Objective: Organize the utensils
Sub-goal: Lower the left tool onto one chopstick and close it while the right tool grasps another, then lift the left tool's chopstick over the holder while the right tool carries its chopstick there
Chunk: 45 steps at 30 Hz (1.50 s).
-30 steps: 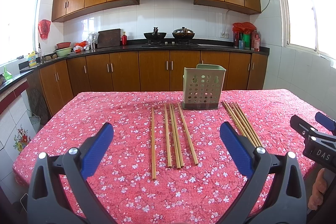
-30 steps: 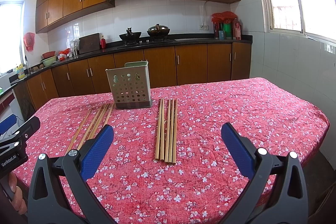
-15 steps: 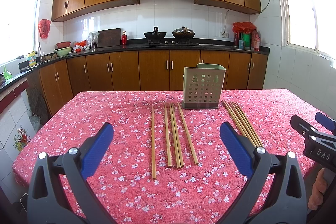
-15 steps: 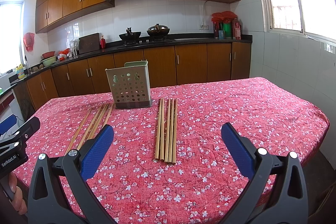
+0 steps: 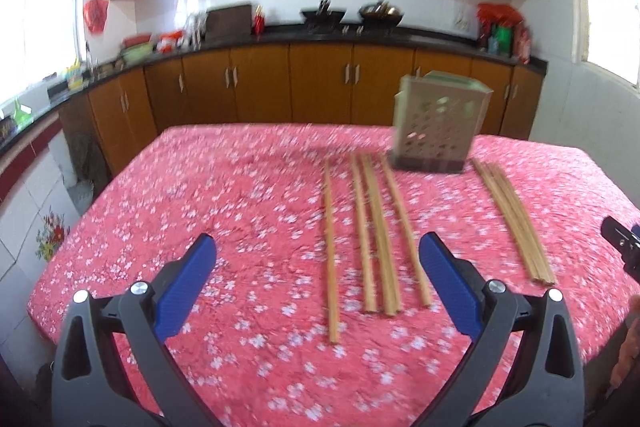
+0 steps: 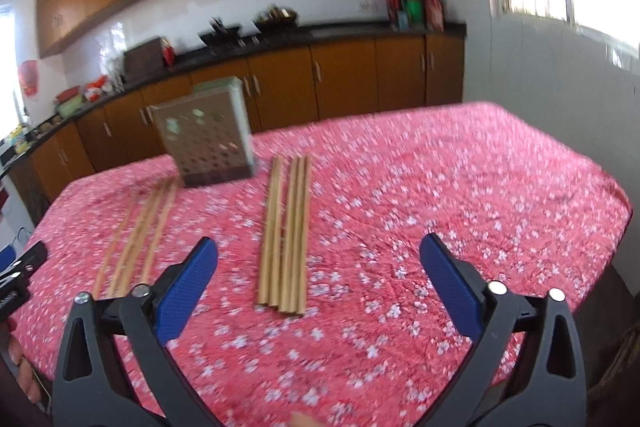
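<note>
- So I'm on the approach: left gripper (image 5: 316,275) released, empty; right gripper (image 6: 318,277) closing slightly, nothing between.
- Next: pinch the chopsticks (image 6: 286,231), carry to the holder (image 6: 206,143).

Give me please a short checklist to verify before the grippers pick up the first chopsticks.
1. Left gripper empty, blue pads apart: ok.
2. Right gripper empty, jaws closing slightly: ok.
3. Left chopstick group flat on the tablecloth, spread apart: ok.
4. Right chopstick bundle lying tight together: ok.
5. Perforated holder upright beyond the chopsticks: ok.
6. Holder inside free: cannot tell.
</note>
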{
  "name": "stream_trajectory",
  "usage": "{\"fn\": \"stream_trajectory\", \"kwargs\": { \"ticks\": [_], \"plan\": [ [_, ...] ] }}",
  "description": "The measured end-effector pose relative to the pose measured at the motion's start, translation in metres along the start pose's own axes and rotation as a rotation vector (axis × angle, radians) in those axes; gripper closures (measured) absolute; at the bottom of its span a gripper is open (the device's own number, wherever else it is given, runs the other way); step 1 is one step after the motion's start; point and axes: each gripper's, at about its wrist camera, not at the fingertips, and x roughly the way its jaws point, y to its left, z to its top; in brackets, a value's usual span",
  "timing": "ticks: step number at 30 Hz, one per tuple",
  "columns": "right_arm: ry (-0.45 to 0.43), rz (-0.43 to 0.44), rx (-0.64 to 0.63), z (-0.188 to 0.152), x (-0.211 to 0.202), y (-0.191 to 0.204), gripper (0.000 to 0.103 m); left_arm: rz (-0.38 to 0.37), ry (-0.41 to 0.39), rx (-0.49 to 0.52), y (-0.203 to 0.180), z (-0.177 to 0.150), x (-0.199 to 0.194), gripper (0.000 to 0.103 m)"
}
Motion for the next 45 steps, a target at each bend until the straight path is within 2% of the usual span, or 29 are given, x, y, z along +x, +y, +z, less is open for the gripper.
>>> {"fn": "stream_trajectory", "kwargs": {
  "ticks": [1, 3, 4, 6, 8, 14, 16, 20, 25, 27, 32, 33, 40, 45],
  "plan": [
    [0.040, 0.005, 0.012, 0.004, 0.013, -0.003, 0.016, 0.006, 0.040, -0.012, 0.007, 0.004, 0.013, 0.004],
    [0.114, 0.028, 0.033, 0.008, 0.036, -0.010, 0.040, 0.006, 0.094, -0.028, 0.015, 0.008, 0.031, 0.007],
    [0.178, 0.052, 0.053, 0.010, 0.055, -0.013, 0.046, 0.002, 0.114, -0.031, 0.017, 0.011, 0.041, 0.013],
    [0.249, 0.078, 0.079, 0.011, 0.077, -0.015, 0.063, -0.004, 0.174, -0.031, 0.022, 0.012, 0.061, 0.026],
    [0.294, 0.091, 0.086, 0.011, 0.093, -0.014, 0.071, -0.018, 0.222, -0.030, 0.025, 0.012, 0.077, 0.036],
    [0.384, 0.118, 0.050, 0.006, 0.121, -0.004, 0.087, -0.050, 0.292, -0.002, 0.017, 0.010, 0.101, 0.050],
    [0.380, 0.103, 0.027, 0.004, 0.122, -0.002, 0.095, -0.067, 0.310, 0.008, 0.013, 0.010, 0.105, 0.056],
    [0.367, 0.054, 0.003, 0.009, 0.126, -0.004, 0.095, -0.102, 0.341, 0.011, 0.008, 0.010, 0.111, 0.068],
    [0.354, 0.041, -0.014, 0.009, 0.126, -0.003, 0.095, -0.139, 0.362, 0.020, 0.002, 0.007, 0.112, 0.077],
    [0.348, 0.042, -0.019, 0.007, 0.125, -0.003, 0.095, -0.142, 0.368, 0.026, 0.001, 0.006, 0.112, 0.079],
    [0.352, 0.056, -0.009, 0.004, 0.117, -0.004, 0.095, -0.119, 0.382, 0.041, -0.003, -0.006, 0.113, 0.094],
    [0.349, 0.057, -0.016, 0.002, 0.115, -0.004, 0.095, -0.123, 0.346, 0.039, -0.003, -0.008, 0.113, 0.094],
    [0.328, 0.044, -0.038, 0.014, 0.132, -0.003, 0.095, -0.112, 0.340, 0.039, 0.007, -0.006, 0.141, 0.095],
    [0.301, 0.018, -0.047, 0.030, 0.156, -0.006, 0.095, -0.114, 0.316, -0.001, 0.016, 0.014, 0.167, 0.095]
  ]
}}
